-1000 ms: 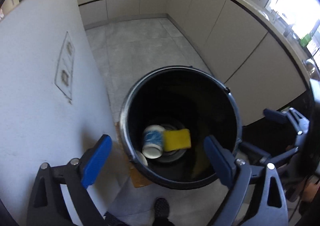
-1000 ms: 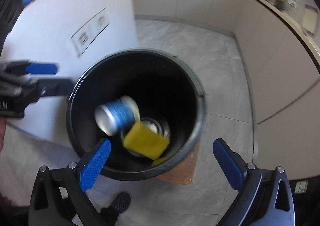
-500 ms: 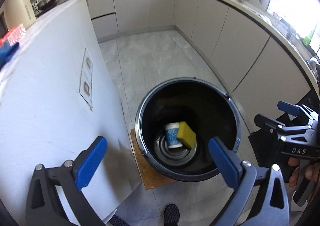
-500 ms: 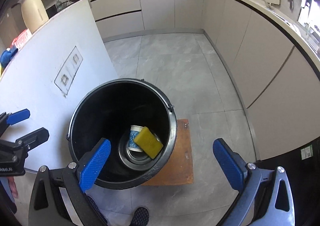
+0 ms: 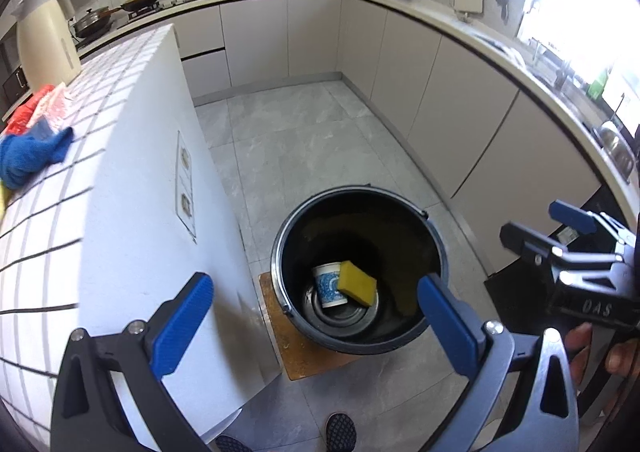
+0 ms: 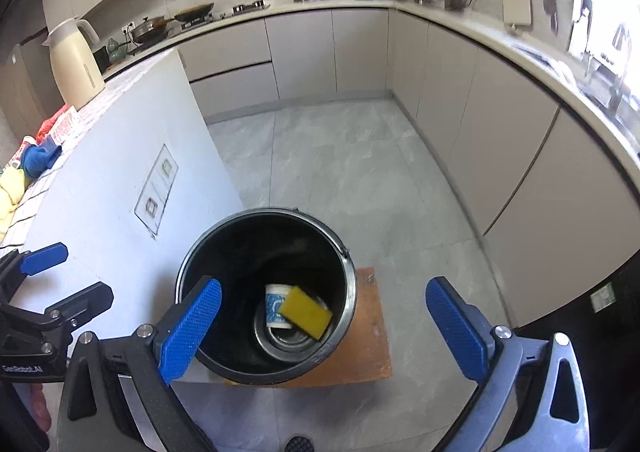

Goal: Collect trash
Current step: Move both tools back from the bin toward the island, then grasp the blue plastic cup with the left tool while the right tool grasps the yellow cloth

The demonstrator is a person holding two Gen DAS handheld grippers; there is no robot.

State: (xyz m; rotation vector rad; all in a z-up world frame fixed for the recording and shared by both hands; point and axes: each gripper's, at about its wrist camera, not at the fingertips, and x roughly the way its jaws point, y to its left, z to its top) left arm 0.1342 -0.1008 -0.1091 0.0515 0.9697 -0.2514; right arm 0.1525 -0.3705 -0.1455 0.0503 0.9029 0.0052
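The left gripper (image 5: 312, 308) stands with its blue-padded jaws spread wide and nothing between them; its jaws have just been opening to this full spread. The right gripper (image 6: 320, 316) is likewise wide apart and empty. Both point steeply downward toward the floor.

Below and ahead of both grippers, well clear of the pads, stands the round black plastic trash bucket with a metal rim (image 5: 280, 240). In the left wrist view its mouth lies between the two fingers; in the right wrist view the left-hand pad overlaps the near rim in the picture only. The bucket rests on a flat brown wooden board (image 6: 372, 336) on the grey tiled floor (image 5: 300, 139), just beside the white side panel of the tiled kitchen island (image 5: 132, 211).

At the bottom of the bucket lies the white paper cup with a blue pattern (image 5: 326, 286), tipped on its side. The yellow rectangular sponge (image 5: 357, 283) lies tilted across the cup, touching it. Both rest on the bucket's circular ribbed base.

On the island top lies a crumpled blue cloth (image 5: 28, 155).
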